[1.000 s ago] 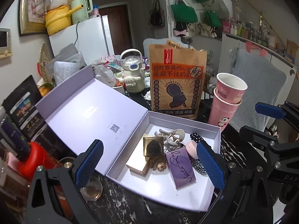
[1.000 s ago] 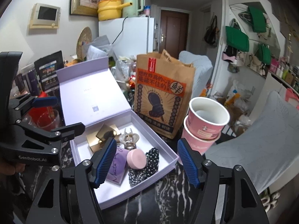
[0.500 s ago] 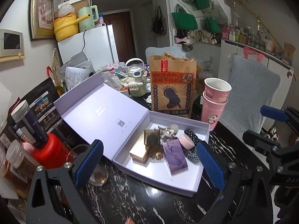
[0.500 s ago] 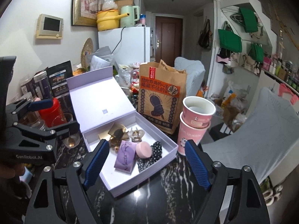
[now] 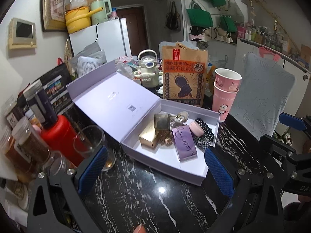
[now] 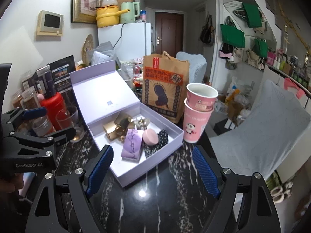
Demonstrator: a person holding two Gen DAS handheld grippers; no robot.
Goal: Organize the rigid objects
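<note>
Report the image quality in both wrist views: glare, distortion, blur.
Left wrist view: strong fisheye bending with dark corners; a lamp glints off the black marble table; the lavender box is sharp. Right wrist view: same bending; a similar glint on the table; the pink cups are sharp, and the lower right edge smears.

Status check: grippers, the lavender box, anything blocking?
Left gripper open, empty; right gripper open, empty. Lavender box lid up, items inside. Pink cups against its right side; glass at its left.
</note>
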